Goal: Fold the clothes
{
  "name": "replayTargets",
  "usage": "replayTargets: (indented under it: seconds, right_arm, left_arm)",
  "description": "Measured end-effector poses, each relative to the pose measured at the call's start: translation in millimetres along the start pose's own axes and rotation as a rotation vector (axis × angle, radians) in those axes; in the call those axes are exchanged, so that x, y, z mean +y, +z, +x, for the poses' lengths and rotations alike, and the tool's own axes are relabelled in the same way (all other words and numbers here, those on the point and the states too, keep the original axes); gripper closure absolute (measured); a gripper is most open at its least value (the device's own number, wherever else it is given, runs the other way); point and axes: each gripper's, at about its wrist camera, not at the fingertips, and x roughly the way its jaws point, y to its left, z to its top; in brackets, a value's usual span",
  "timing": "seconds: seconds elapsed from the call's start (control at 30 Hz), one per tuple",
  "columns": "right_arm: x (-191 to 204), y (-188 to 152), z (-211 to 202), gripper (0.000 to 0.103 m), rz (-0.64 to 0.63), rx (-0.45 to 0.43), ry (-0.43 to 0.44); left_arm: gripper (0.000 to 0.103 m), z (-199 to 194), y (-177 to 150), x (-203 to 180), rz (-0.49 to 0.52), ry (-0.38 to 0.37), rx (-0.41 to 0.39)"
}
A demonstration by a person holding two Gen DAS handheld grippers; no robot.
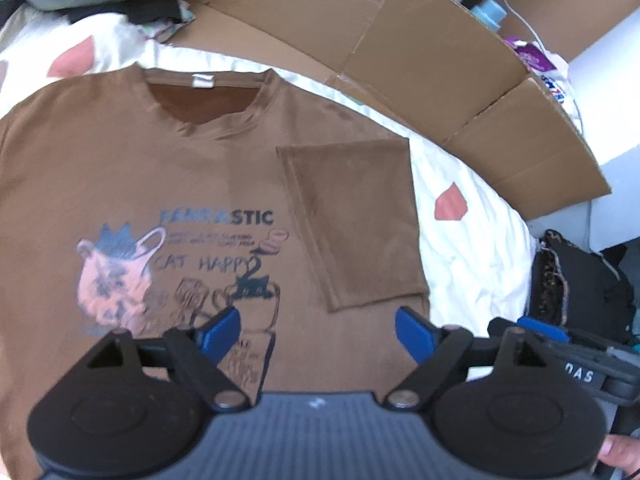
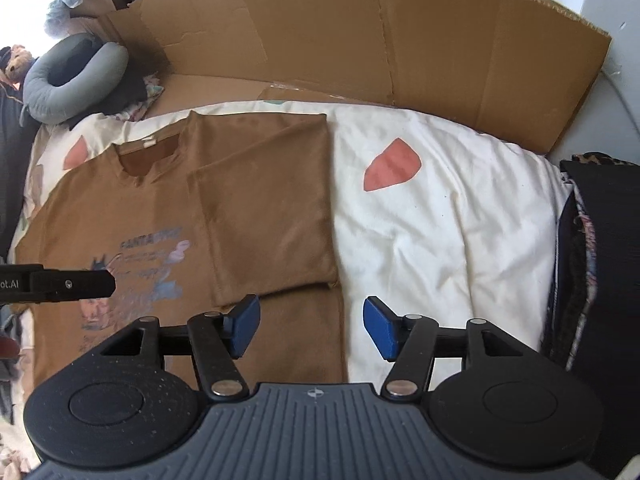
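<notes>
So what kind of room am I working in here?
Most likely a bedroom: the brown T-shirt lies spread on a bed with a white quilt, a grey neck pillow sits at the far corner, and flattened cardboard stands along the wall side.

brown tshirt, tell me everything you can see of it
The brown tshirt lies face up and flat on the white bedspread, collar toward the cardboard. It looks like soft cotton, with a white neck label and a front print of cats, cups and the words "cat happy". One side is already folded in over the front, its short sleeve lying on top; the other side is still spread out. Neither gripper touches it.
</notes>
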Motion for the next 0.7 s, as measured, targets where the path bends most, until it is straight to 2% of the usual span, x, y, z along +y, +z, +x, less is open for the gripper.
replayTargets:
  seconds: [0.13, 0.2, 0.4, 0.5, 0.6, 0.7]
  right_arm:
    - [15, 6, -27, 0.020, 0.005, 0.009, -0.003]
    - [26, 7, -39, 0.017, -0.003, 0.024, -0.011]
    - [57, 9, -70, 0.009, -0.047, 0.088, 0.005]
    - [75, 8, -82, 0.009, -0.108, 0.115, 0.009]
    - [90, 6, -95, 0.009, -0.124, 0.140, 0.012]
    - [103, 5, -111, 0.009, -0.102, 0.129, -0.023]
  left_arm:
    - [0.008, -28, 2, 1, -0.008, -0.002, -0.001]
    - [0.006, -42, 3, 2, -0.011, -0.001, -0.002]
    - [0.006, -88, -1, 17, -0.069, 0.015, 0.005]
    - [0.005, -107, -6, 27, -0.062, 0.016, 0.016]
    - [0.005, -127, -14, 40, -0.043, 0.015, 0.024]
    - [0.006, -148, -20, 56, -0.024, 0.024, 0.032]
